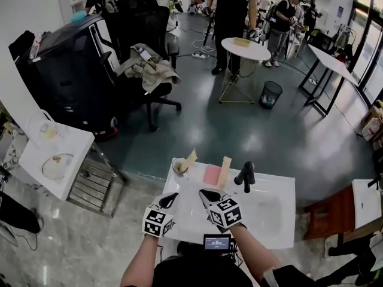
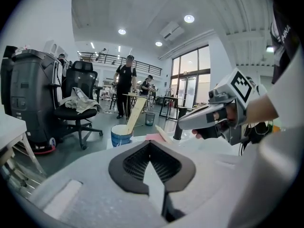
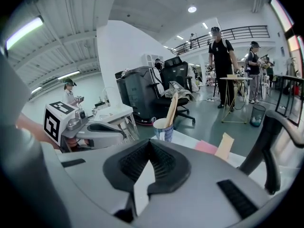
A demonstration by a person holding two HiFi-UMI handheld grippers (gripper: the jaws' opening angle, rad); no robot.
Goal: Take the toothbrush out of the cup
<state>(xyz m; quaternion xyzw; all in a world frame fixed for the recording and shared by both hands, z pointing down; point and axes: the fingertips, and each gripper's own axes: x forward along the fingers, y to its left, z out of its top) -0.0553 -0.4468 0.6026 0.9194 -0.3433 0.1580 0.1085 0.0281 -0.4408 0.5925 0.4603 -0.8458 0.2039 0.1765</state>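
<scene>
grey polished floor runs through an open workshop, with people standing at the far end. at the left stands a small white table (image 1: 55, 154) carrying a round plate. behind it stands a large black wheeled bin (image 1: 69, 70), then a black office chair (image 1: 149, 46) with clothing draped over its seat. further right are a round white table (image 1: 245, 49) and a dark mesh waste basket (image 1: 270, 94).

a white sink counter (image 1: 281, 190) occupies the near centre.
- the cup (image 1: 179, 167) stands at the far left corner of the counter.
- the toothbrush (image 1: 190, 159), a pale flat stick, stands in the cup. it leans to the right, with its upper end well above the rim.
- a pink pad (image 1: 212, 174) lies just right of the cup, on the far edge.
- a tan strip (image 1: 225, 171) leans beside the pink pad.
- a black faucet (image 1: 246, 176) rises right of the strip, over the basin.

the left gripper (image 1: 171, 198) hovers over the near left part of the counter and points toward the far edge. its jaws are closed together with nothing between them. the right gripper (image 1: 207, 194) hovers just beside it on the right, aimed the same way. its jaws are also fully closed and empty. both grippers are clear of the cup, which sits ahead of them.
</scene>
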